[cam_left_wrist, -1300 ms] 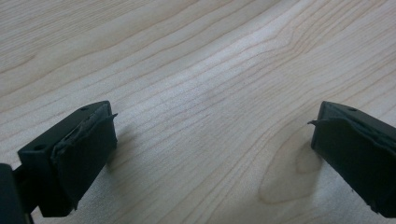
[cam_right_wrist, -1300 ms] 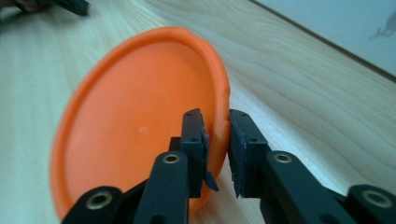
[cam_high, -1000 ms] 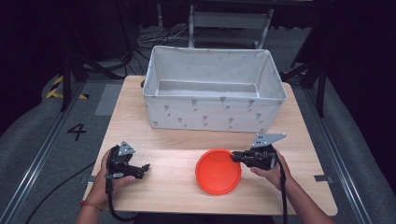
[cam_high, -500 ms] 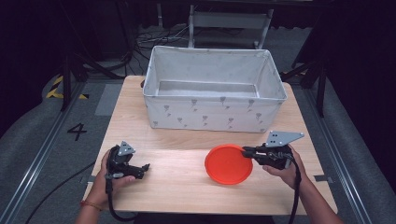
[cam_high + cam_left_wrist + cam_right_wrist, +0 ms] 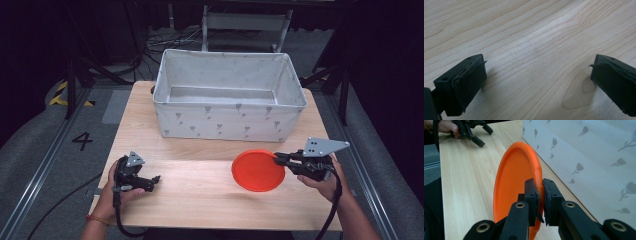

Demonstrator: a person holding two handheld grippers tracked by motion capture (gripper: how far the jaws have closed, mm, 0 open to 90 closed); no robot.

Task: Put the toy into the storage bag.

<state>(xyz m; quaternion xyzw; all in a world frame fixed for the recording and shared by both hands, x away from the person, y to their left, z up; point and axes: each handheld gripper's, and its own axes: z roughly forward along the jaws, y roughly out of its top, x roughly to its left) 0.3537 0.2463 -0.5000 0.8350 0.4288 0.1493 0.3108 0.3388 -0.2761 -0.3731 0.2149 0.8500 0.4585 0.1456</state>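
Fingers (image 5: pixel 537 195) of the right gripper (image 5: pixel 280 159) are clamped on the rim of the orange plate (image 5: pixel 258 170), which sits over the wooden table (image 5: pixel 200 200) just in front of the white fabric bin (image 5: pixel 230 95). Left gripper (image 5: pixel 150 181) rests at the table's left, its fingers (image 5: pixel 469 80) spread wide and empty.

A round orange plate (image 5: pixel 258 170) with a raised rim sits at about 4 o'clock on the wooden table (image 5: pixel 200 200), just in front of the white fabric bin (image 5: pixel 227 120). Its 3 o'clock rim is pinched between black jaws.
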